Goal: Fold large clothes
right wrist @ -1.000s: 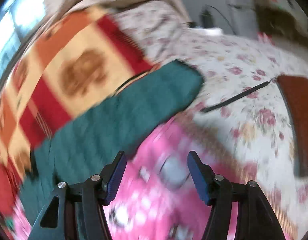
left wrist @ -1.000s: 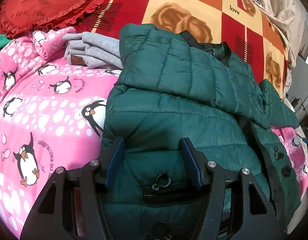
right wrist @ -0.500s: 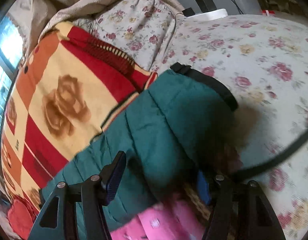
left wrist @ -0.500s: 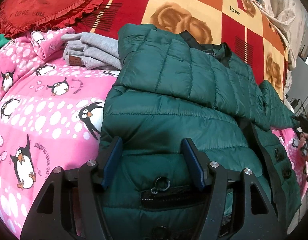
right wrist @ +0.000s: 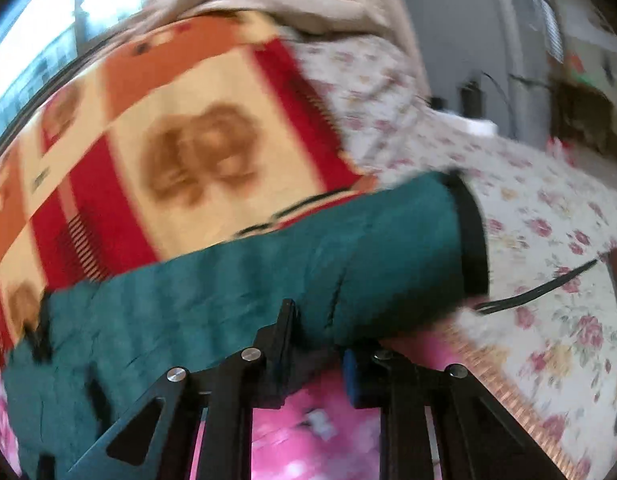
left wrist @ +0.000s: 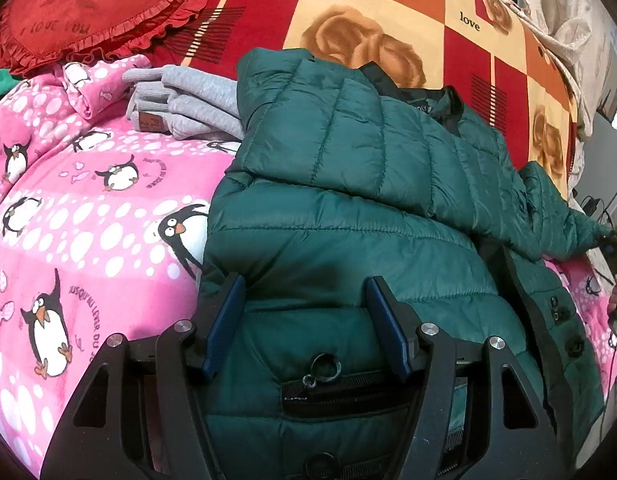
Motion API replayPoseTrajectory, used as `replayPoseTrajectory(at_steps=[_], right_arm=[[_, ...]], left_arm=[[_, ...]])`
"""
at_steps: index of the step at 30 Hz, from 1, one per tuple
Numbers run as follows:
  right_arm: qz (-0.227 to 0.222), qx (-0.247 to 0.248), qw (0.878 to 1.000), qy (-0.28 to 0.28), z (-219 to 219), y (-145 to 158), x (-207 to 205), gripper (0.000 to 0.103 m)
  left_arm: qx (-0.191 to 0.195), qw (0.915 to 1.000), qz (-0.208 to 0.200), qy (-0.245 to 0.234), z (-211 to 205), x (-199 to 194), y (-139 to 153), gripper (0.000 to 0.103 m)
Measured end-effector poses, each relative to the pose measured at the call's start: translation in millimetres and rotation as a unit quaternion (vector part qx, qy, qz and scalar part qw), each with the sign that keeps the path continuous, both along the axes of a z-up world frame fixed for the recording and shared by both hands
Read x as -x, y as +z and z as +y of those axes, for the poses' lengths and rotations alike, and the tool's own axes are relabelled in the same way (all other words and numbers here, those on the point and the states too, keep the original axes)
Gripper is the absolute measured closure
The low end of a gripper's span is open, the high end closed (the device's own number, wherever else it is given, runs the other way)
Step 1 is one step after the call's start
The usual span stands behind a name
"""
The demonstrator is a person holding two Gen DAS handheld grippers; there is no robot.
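Left wrist view: the left gripper [left wrist: 304, 312] rests low over the near part of a green jacket [left wrist: 348, 232], its blue-padded fingers [left wrist: 224, 320] spread apart with nothing between them but the quilted cloth beneath. A zip pull [left wrist: 324, 368] on a pocket sits just near of the fingers. The jacket lies on a pink penguin quilt [left wrist: 88, 220], one sleeve folded across its chest, the collar at the far side. Grey folded clothes [left wrist: 184, 100] lie just left of the jacket's far shoulder, touching it. A red frilled cushion [left wrist: 88, 12] sits far left, and a red, orange and cream blanket [left wrist: 388, 20] covers the far side.

Right wrist view, blurred: the right gripper [right wrist: 320, 344] is closed on the jacket's other sleeve [right wrist: 308, 264], gripping it a little short of the black cuff [right wrist: 472, 236]. The sleeve stretches left to right across the frame, above the pink quilt and beside a floral sheet [right wrist: 548, 280]. A dark cord [right wrist: 540, 288] lies on that sheet just right of the cuff.
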State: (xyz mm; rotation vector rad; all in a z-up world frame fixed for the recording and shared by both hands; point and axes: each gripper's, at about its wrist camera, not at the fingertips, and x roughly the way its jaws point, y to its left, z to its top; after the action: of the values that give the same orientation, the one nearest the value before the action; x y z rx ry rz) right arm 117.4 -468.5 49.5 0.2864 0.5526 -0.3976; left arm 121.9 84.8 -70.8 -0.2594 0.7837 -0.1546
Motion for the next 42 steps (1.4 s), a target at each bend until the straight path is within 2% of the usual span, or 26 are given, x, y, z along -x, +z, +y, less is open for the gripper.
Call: replayPoseTrajectory(at_steps=[6,10,15,19,21,23,26,28,31,33,36,37,39,41,42], right_arm=[[0.009,0.031,0.994,0.104,121.9,-7.5,-19.4,0.088],[0.015,0.034,0.988,0.151,178.5,-18.9,-24.1,0.088],[0.054,0.058,0.974,0.215,219.2,-49.1,-19.9,0.088],[0.057,0.037,0.963,0.26,236.3,-61.6,-22.9,0.088],[0.055,0.037,0.956,0.287,246.6,-65.0,-22.8,0.088],[0.075,0.051,0.946,0.31,256.9,-75.6,-24.8,0.088],[0.084,0.057,0.944,0.315,257.6,-84.9,-22.5,0.085],[0.083,0.05,0.945,0.313,254.6,-87.2,-21.0,0.081],[0.075,0.034,0.947,0.31,244.6,-84.4,-18.3,0.067],[0.074,0.027,0.948,0.308,239.9,-80.1,-14.3,0.055],[0.091,0.036,0.951,0.294,242.8,-73.6,-1.1,0.052],[0.099,0.046,0.952,0.285,245.5,-72.1,0.7,0.05],[0.129,0.099,0.96,0.226,240.6,-71.9,19.1,0.032],[0.141,0.124,0.966,0.18,233.5,-75.5,35.7,0.021],[0.145,0.127,0.967,0.169,230.2,-77.7,41.0,0.021]], left_arm=[[0.0,1.0,0.0,0.0,-0.4,0.5,-0.1,0.04],[0.003,1.0,-0.001,0.0,0.2,1.0,-0.4,0.04],[0.008,1.0,-0.004,0.0,1.4,2.3,-1.1,0.04],[0.011,0.9999,-0.005,0.0,2.1,2.7,-1.3,0.04],[0.011,0.9999,-0.005,0.0,2.1,2.4,-1.2,0.04],[0.011,0.9999,-0.003,0.0,2.3,2.2,-0.8,0.04],[0.002,1.0,0.009,-0.002,-2.0,-1.4,8.8,0.04],[0.013,0.9998,-0.004,-0.012,-5.9,-5.9,25.7,0.04],[0.002,0.9991,-0.018,-0.039,-25.6,-24.2,50.0,0.038],[-0.017,0.9984,-0.012,-0.052,-44.1,-41.7,58.8,0.035],[-0.036,0.9966,0.0,-0.075,-78.8,-65.5,66.2,0.035],[-0.034,0.9963,0.0,-0.079,-88.3,-69.9,68.4,0.035],[-0.017,0.9957,0.005,-0.091,-110.9,-78.5,72.6,0.035],[0.014,0.9943,0.012,-0.105,-132.0,-85.9,74.1,0.035],[0.034,0.9924,0.017,-0.117,-143.2,-88.5,73.9,0.035]])
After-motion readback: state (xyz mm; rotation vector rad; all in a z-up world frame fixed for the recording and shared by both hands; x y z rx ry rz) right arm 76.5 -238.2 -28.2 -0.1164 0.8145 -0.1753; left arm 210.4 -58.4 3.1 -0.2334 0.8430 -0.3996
